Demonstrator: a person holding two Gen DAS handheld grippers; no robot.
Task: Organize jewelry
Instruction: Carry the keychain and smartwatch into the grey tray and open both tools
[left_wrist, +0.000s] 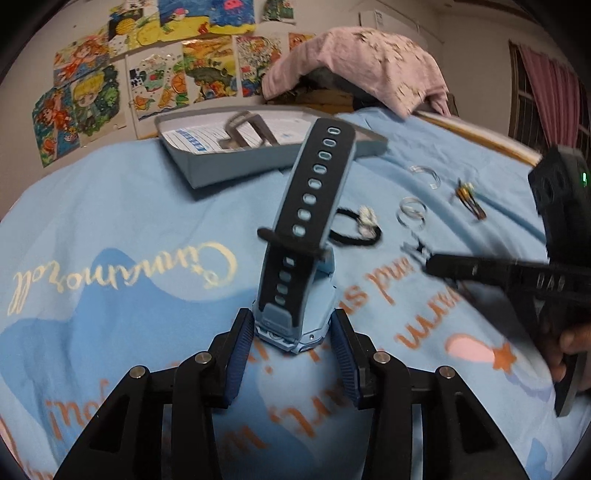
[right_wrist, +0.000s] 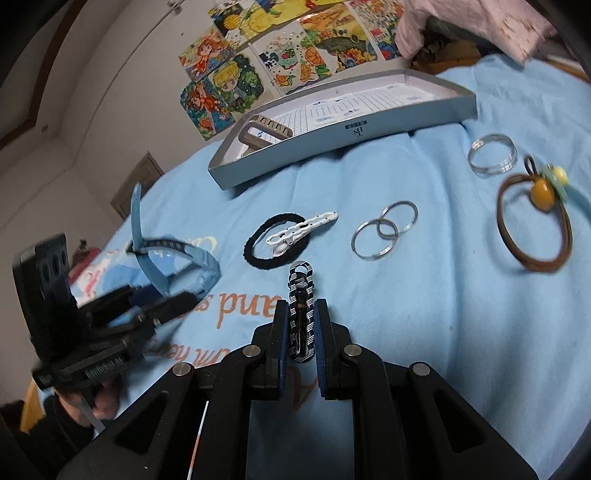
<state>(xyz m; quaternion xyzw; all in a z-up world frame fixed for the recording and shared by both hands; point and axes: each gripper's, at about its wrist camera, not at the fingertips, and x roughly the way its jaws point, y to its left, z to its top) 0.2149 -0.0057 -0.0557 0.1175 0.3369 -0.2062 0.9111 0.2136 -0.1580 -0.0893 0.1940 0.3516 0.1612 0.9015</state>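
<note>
1. The grey tray (right_wrist: 406, 110) sits at the far edge of the blue bedspread (left_wrist: 129, 229), well apart from both grippers; carrying things that far risks a drop onto soft, uneven cloth
2. The left gripper (left_wrist: 293, 334) is clamped on the body of a blue smartwatch (left_wrist: 295, 325), its long strap (left_wrist: 317, 177) standing up and forward; the strap's weight could lever the watch out of the pads, or the strap could catch the tray's wall
3. The right gripper (right_wrist: 302, 332) is clenched on a black-and-white striped hair clip (right_wrist: 302, 295), held along its narrow edges; it could twist or pop free
4. The linked metal rings (right_wrist: 384, 229) and white clip on the black hair tie (right_wrist: 273, 240) lie near; a low sweep could scatter them
</note>
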